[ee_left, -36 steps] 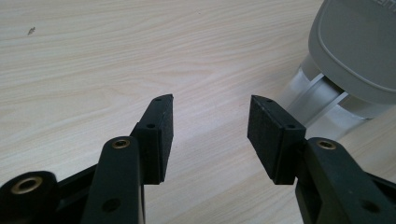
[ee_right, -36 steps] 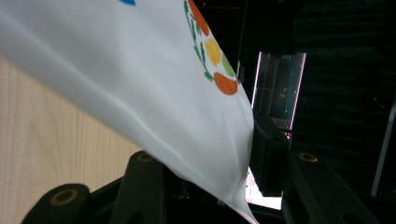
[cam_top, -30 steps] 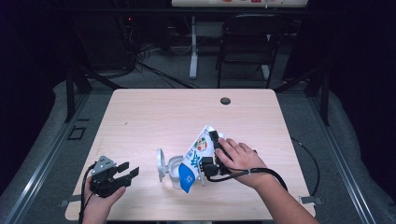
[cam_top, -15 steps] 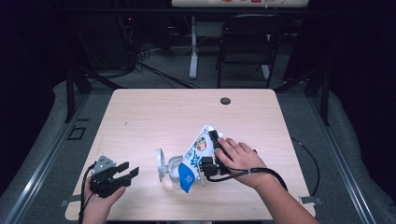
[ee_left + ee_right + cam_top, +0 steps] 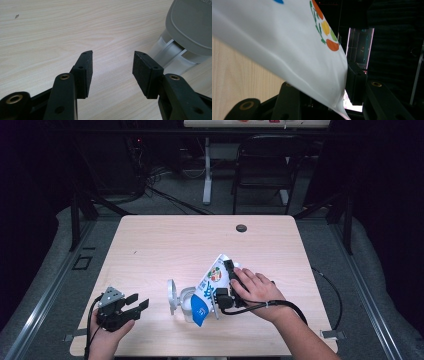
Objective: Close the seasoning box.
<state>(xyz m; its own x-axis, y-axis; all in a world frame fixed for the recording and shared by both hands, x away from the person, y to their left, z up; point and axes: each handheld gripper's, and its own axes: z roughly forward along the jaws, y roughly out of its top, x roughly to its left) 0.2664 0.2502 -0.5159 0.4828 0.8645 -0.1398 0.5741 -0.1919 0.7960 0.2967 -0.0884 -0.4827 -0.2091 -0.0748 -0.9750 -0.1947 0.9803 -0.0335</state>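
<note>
The bag (image 5: pixel 210 287) is held tilted over the open container (image 5: pixel 184 301) near the table's (image 5: pixel 165 245) front edge, clamped by the right gripper (image 5: pixel 226 287). Contents could be spilled if it slips. The left gripper (image 5: pixel 132 304) is parted, empty.

Pale wooden table (image 5: pixel 165 245), black grommet (image 5: pixel 241 228), dark chair (image 5: pixel 265 170) behind

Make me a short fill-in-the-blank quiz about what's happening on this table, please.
1. The right gripper is shut on a white printed ____ with a blue end.
2. The left gripper has its jaws ____, with nothing between them.
3. The clear plastic container with a grey flip lid stands on a light ____ table.

Missing words: pouch; open; wooden
</note>
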